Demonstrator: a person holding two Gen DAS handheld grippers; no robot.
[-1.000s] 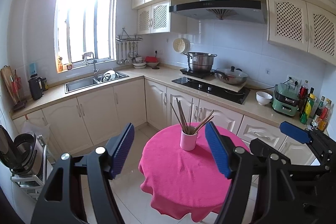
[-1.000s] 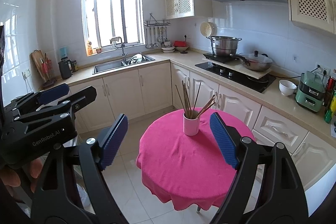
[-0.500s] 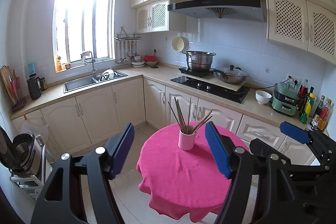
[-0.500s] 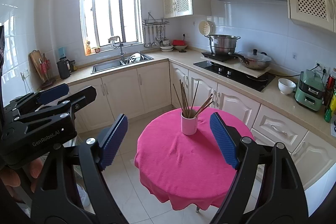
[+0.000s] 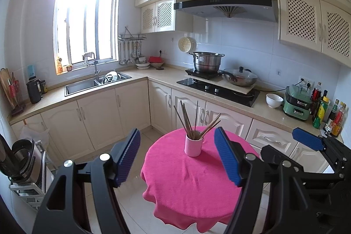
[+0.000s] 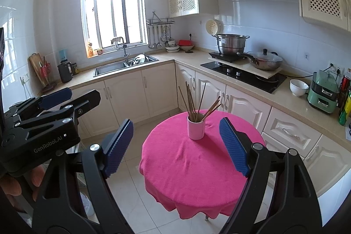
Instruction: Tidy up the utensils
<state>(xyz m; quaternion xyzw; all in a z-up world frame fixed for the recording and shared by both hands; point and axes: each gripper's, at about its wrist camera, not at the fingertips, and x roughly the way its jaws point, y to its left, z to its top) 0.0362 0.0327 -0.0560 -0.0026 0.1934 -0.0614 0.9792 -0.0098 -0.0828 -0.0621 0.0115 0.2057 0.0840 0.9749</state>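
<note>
Little change versus a second ago: cup (image 5: 193, 144) of chopsticks (image 5: 190, 118) is being framed slightly lower, both views. Left hand-held gripper (image 5: 177, 156) and right hand-held gripper (image 6: 176, 144) are being held wide open, nothing gripped. Cup is standing upright on the pink-covered surface (image 5: 188, 185), ahead of both, untouched.
</note>
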